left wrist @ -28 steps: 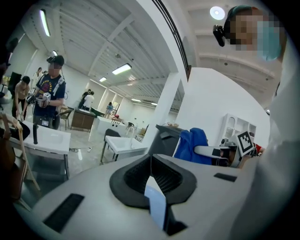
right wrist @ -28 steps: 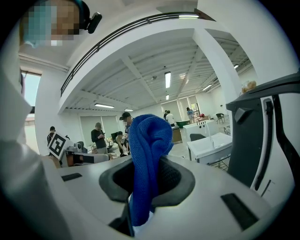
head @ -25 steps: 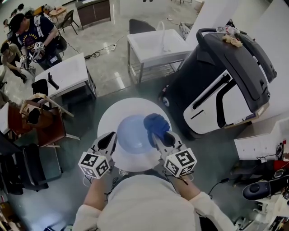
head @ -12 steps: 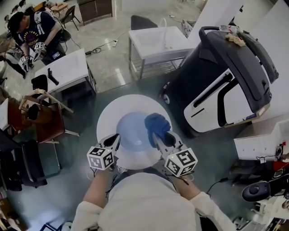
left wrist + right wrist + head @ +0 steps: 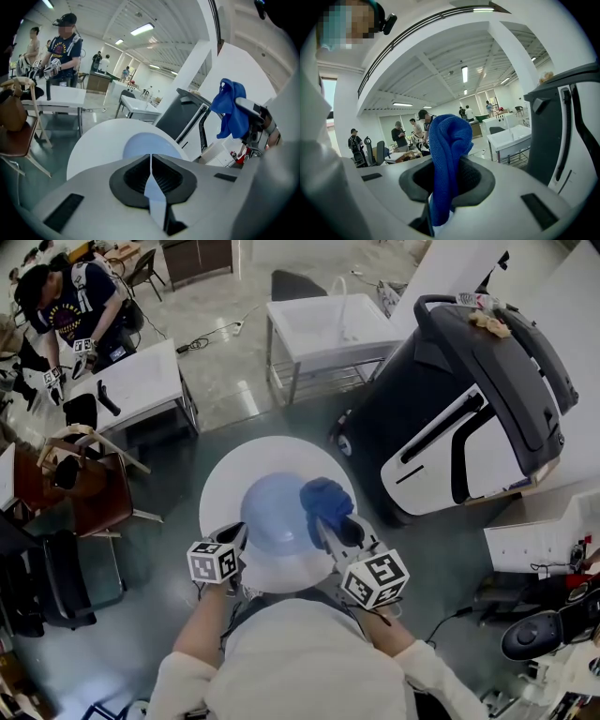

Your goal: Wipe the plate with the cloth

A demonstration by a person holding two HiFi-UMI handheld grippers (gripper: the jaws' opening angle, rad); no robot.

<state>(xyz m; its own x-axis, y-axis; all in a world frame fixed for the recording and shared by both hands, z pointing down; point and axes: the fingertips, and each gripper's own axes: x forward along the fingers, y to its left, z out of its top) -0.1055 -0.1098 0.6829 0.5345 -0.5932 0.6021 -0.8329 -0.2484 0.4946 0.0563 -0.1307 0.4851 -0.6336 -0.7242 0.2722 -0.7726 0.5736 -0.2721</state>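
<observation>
One change: the left gripper (image 5: pixel 236 533), jaws pressed together on nothing, has sunk to the near rim of the plate (image 5: pixel 272 512) just ahead of it, probably to steady it, while the right gripper (image 5: pixel 330 526) pinches the cloth (image 5: pixel 325 498) over the plate, unwiped.

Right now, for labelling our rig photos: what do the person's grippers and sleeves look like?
Both the left gripper and right gripper have pale grey shells, black ribbed pads, and a white cube of black square markers. The sleeves are white.
</observation>
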